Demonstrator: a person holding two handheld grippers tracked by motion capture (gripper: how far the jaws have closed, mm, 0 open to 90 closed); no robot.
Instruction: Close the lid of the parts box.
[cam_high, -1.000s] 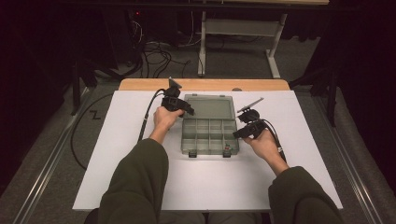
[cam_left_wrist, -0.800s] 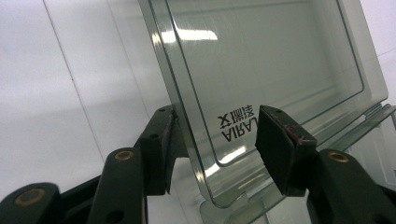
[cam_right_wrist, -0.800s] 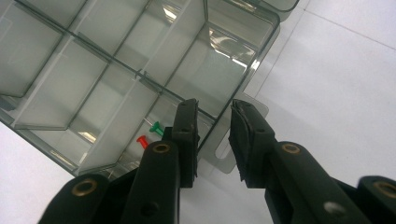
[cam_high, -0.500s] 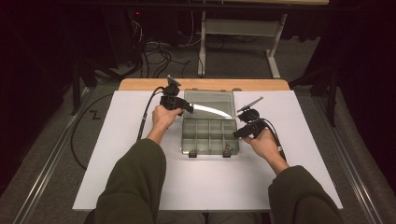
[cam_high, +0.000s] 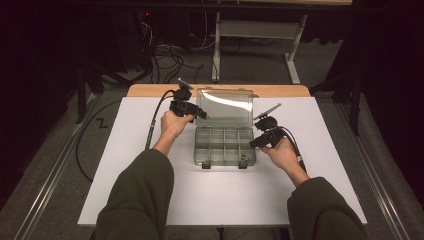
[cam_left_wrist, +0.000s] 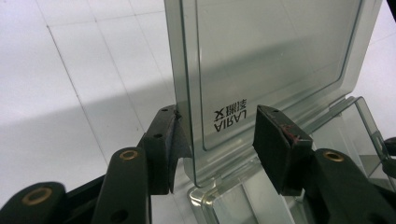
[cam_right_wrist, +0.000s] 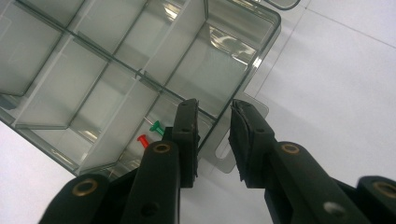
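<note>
Straddling the raised lid (cam_left_wrist: 261, 56) at mid-frame, the left gripper (cam_left_wrist: 217, 135) has just been closing; one pad touches the lid's edge, the other stands clear. The right gripper (cam_right_wrist: 214, 140) clamps the side wall of the box (cam_high: 225, 145) at centre, beside two pushpins (cam_right_wrist: 149, 134).

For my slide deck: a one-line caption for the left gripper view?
Left gripper with jaws astride the raised clear lid of a compartment box, over a white table.
</note>
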